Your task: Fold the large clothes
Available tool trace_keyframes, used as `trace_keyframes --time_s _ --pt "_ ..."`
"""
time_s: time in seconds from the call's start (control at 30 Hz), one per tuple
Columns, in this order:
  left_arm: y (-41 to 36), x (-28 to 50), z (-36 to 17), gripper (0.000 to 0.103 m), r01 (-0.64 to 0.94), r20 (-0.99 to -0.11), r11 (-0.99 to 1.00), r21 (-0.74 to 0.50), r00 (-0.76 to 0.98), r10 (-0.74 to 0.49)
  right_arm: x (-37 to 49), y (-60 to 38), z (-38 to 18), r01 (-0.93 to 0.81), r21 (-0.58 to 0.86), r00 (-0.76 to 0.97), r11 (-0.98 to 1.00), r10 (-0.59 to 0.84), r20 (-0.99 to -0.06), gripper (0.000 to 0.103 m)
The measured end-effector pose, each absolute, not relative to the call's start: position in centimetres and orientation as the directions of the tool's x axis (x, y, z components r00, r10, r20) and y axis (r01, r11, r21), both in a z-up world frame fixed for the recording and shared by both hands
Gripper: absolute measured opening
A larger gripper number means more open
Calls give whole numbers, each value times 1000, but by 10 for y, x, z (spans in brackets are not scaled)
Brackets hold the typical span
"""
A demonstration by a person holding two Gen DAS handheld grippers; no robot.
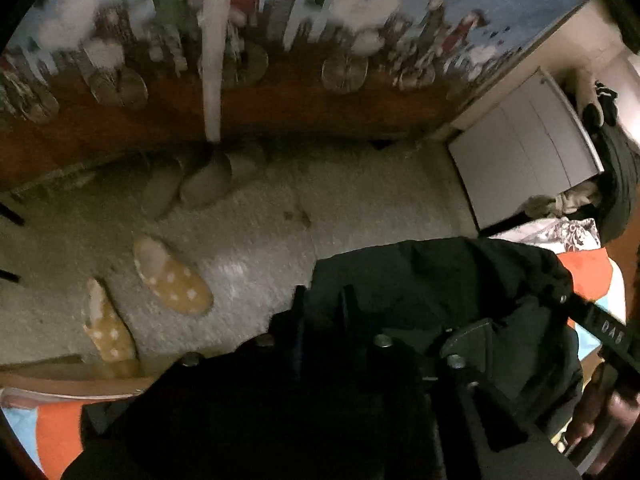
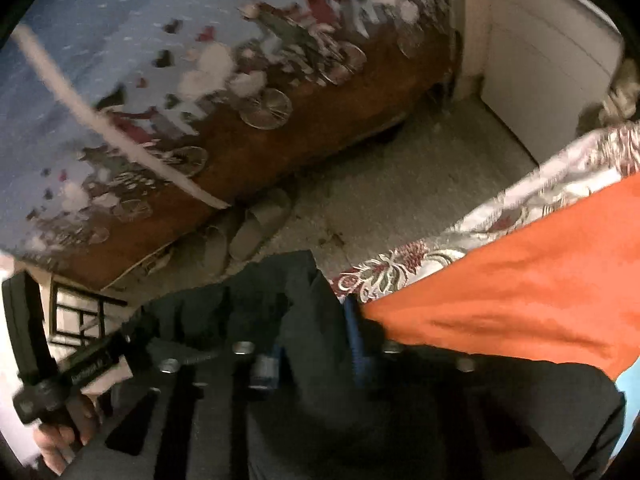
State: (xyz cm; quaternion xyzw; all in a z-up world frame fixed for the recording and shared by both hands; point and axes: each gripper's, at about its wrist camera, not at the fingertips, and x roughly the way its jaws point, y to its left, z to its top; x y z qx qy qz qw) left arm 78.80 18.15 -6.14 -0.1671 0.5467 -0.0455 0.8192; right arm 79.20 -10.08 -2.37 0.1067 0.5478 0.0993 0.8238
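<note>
A large black garment hangs bunched between my two grippers above the bed edge. My left gripper is shut on a fold of it, the dark cloth draping over the fingers. In the right wrist view the same black garment is pinched by my right gripper, which has blue pads and is shut on the cloth. The right gripper's body also shows in the left wrist view, close to the right of the left one. Both fingertips are mostly hidden by cloth.
An orange and light blue bed cover with a floral sheet lies below. On the grey carpet are yellow dotted slippers and grey slippers. A patterned curtain and a white cabinet stand behind.
</note>
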Motion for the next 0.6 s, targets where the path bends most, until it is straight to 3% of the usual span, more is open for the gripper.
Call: trace_keyframes --time_s 0.37,0.6 --pt "151 648 59 5 62 -722 959 -277 645 -250 658 -141 62 -315 362 591 877 480 -648 12" --pt "122 563 87 4 126 -689 950 -287 662 -296 568 -166 83 -387 322 629 864 503 -593 11"
